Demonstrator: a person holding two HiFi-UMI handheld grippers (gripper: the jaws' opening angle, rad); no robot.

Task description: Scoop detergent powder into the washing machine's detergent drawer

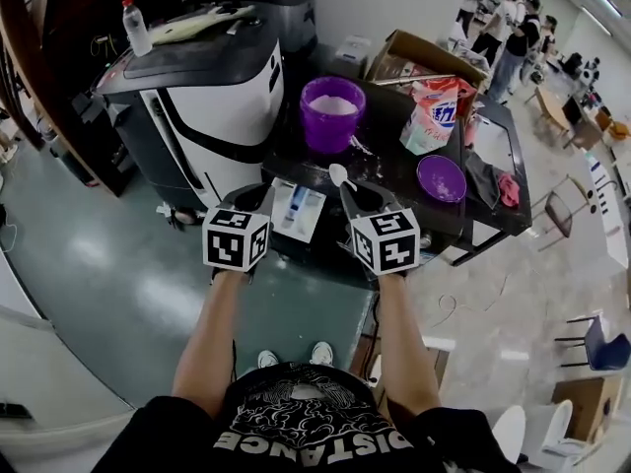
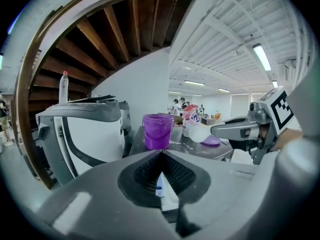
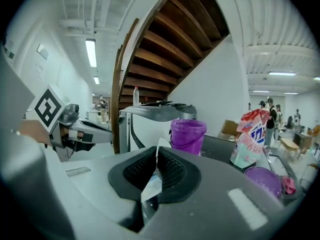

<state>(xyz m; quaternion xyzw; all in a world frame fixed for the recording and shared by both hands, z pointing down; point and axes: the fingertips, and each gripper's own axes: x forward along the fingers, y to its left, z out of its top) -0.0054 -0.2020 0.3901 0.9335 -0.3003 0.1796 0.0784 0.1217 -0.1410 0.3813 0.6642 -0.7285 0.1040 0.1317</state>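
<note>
A purple bucket (image 1: 332, 116) of white powder stands on the dark washing machine top (image 1: 389, 161), with a detergent bag (image 1: 434, 116) and a purple lid (image 1: 441, 177) to its right. The white detergent drawer (image 1: 296, 208) is pulled out at the front edge. My right gripper (image 1: 353, 190) is shut on the handle of a white scoop (image 1: 338, 174), held just right of the drawer; the scoop (image 3: 161, 145) pokes up between its pads. My left gripper (image 1: 258, 193) hovers at the drawer's left side, shut with nothing in it. In the left gripper view the bucket (image 2: 158, 131) stands ahead.
A grey-and-white machine (image 1: 212, 87) with a plastic bottle (image 1: 136, 28) on it stands left of the washer. A cardboard box (image 1: 419, 57) sits behind the bag, and a red cloth (image 1: 508, 187) lies at the top's right edge. People stand far back right.
</note>
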